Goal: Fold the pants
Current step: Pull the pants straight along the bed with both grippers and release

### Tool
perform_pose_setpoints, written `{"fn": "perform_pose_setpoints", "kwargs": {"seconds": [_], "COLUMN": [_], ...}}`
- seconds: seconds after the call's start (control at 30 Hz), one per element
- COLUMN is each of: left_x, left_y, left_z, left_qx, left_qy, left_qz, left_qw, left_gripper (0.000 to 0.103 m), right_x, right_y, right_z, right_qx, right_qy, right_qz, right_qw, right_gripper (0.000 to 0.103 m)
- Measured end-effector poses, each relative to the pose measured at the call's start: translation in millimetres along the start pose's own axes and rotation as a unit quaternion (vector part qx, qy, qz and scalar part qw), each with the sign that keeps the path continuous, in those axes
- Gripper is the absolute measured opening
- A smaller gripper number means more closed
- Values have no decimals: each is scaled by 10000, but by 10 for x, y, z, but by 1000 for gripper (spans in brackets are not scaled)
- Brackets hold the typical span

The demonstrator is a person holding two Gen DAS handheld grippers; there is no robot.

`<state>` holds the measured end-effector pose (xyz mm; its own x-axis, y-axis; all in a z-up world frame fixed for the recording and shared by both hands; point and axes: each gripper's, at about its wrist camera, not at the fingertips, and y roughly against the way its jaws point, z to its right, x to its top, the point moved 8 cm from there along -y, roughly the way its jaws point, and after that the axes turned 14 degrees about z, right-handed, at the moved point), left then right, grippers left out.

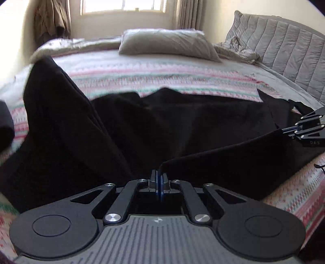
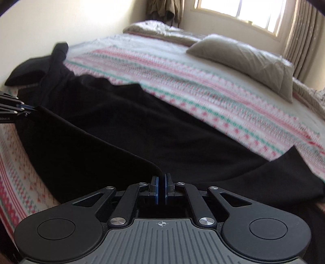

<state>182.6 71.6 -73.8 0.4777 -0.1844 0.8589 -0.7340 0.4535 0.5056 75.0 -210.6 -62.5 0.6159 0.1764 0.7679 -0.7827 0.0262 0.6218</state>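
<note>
Black fabric pants (image 1: 182, 126) are spread across the near part of a bed, on a knitted bedspread (image 1: 162, 75) striped in pink, teal and white. The left gripper (image 1: 159, 176), black with blue pads, has its jaws pressed together on a raised edge of the dark cloth right at the tips. From there that edge runs taut, up and to the right, straight to the right gripper (image 1: 284, 130), which shows at the right border of the left wrist view with its jaws likewise clamped on the fabric.

Over to the right wrist view: the right gripper (image 2: 161, 178) shows its blue pads drawn nearly together, the folded rim of the pants (image 2: 142, 130) caught between them. The same tight line of cloth stretches away to the left, where the left gripper (image 2: 30, 107) pinches its other end at the frame's left border. So both ends of one edge are held, lifted off the layer of pants lying below.

The rest of the garment lies rumpled, one part rising in a dark fold at the far left. Beyond it, a grey pillow (image 1: 166, 43) lies towards the far side of the bed, below a bright window (image 1: 121, 6). A grey quilted headboard (image 1: 284, 50) stands at the right.
</note>
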Motion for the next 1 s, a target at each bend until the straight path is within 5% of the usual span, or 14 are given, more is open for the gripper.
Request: {"fn": "perform_pose_setpoints", "kwargs": {"seconds": [0.2, 0.27, 0.33, 0.4, 0.5, 0.77, 1.0], "left_x": [-123, -96, -91, -59, -26, -45, -92], "left_y": [4, 82, 182, 271, 367, 379, 353], "left_z": [-167, -219, -302, -439, -678, -1219, -1546], "left_qx": [-266, -354, -321, -125, 212, 1116, 1711], "left_qy": [703, 921, 1160, 1376, 1738, 2750, 3304], "left_qz": [-127, 43, 218, 450, 789, 1319, 1608], "left_qw": [9971, 9951, 9925, 9894, 9814, 9458, 9142], "left_gripper": [13, 22, 47, 57, 59, 59, 53], "right_x": [-254, -258, -246, -219, -158, -108, -47], "right_y": [-44, -23, 9, 46, 88, -8, -105], "right_z": [-168, -210, -260, -327, -476, -1016, -1186], "right_qx": [-29, -137, -221, -188, -66, 445, 702], "right_qy": [398, 596, 743, 845, 1046, 1925, 1927], "right_qz": [-327, -283, -239, -107, 163, 721, 973], "right_qw": [9987, 9977, 9967, 9962, 9944, 9776, 9739], "right_gripper": [11, 12, 17, 37, 59, 55, 47]}}
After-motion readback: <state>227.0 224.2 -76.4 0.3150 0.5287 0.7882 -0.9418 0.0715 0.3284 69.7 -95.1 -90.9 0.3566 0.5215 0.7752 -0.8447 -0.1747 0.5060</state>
